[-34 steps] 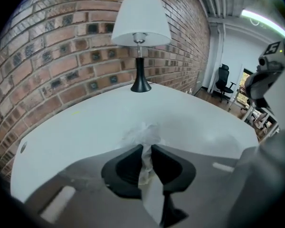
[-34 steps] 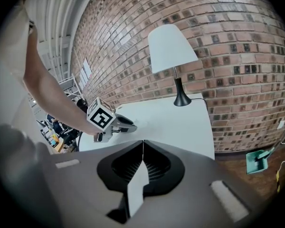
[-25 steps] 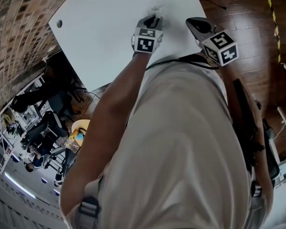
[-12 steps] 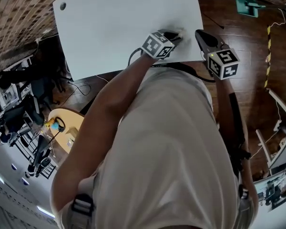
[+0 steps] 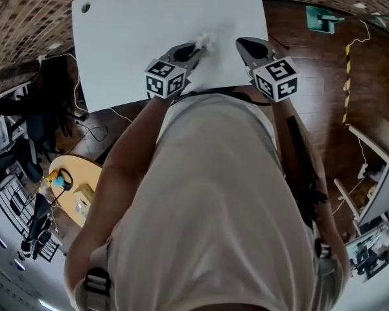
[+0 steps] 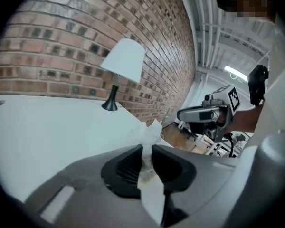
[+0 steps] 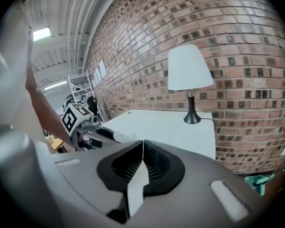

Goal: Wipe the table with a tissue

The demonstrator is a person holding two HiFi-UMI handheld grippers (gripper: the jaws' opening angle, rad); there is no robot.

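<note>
So, head view: the left gripper (image 5: 197, 46) has swung back from the near right corner of the white rectangular table (image 5: 149, 31) and now sits partway along the table's near edge. The crumpled white tissue (image 5: 203, 40) is at its tip, over the tabletop. The right gripper (image 5: 242, 44) has stayed by the table's near right corner, idle.

Left gripper view: the jaws are clamped on the tissue (image 6: 149, 136), and a tuft sticks out past them. The tabletop (image 6: 47, 127) lies beyond and below. The tuft looks slightly clear of the surface, but I can't confirm contact. A white-shaded lamp with a black stem (image 6: 122, 68) stands at the table's far edge.

Right gripper view: the jaws (image 7: 142, 151) are pressed together with nothing between them. It hangs just off the table's side, facing across the top (image 7: 166, 127).

My read is one stroke finished and the gripper repositioning for the next. The grip is sound, and much of the table looks not yet covered.
</note>
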